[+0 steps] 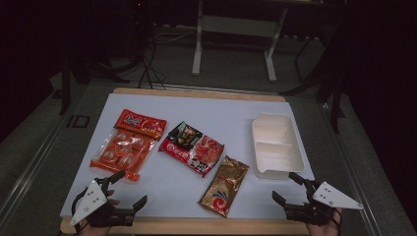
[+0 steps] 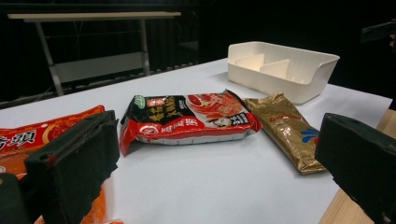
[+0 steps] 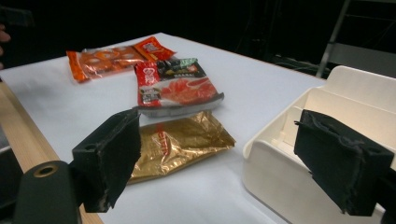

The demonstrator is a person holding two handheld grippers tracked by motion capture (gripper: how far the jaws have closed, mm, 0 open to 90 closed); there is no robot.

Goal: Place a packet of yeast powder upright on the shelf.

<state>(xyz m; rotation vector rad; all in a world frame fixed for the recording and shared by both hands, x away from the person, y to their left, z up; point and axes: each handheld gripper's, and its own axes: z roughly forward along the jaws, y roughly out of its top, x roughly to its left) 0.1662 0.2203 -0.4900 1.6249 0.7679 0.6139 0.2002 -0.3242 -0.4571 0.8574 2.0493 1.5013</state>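
We hold both tools, left (image 1: 129, 190) and right (image 1: 292, 188), released at the counter's (image 1: 167, 189) near edge; approach the gold packet (image 1: 224, 186) low and square.

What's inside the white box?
The white box looks empty: thin dividers split it into compartments, and no packet lies in those that show. Its near wall hides part of the floor in the gripper views.

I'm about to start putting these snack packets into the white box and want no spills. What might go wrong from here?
The red and black packet lies close against the gold packet, so the open right gripper may nudge both at once. The gold packet's glossy foil may slip between the jaws. The white box is split by dividers, and a long packet may catch on one or tip over the rim. The open left gripper sits near the orange packet.
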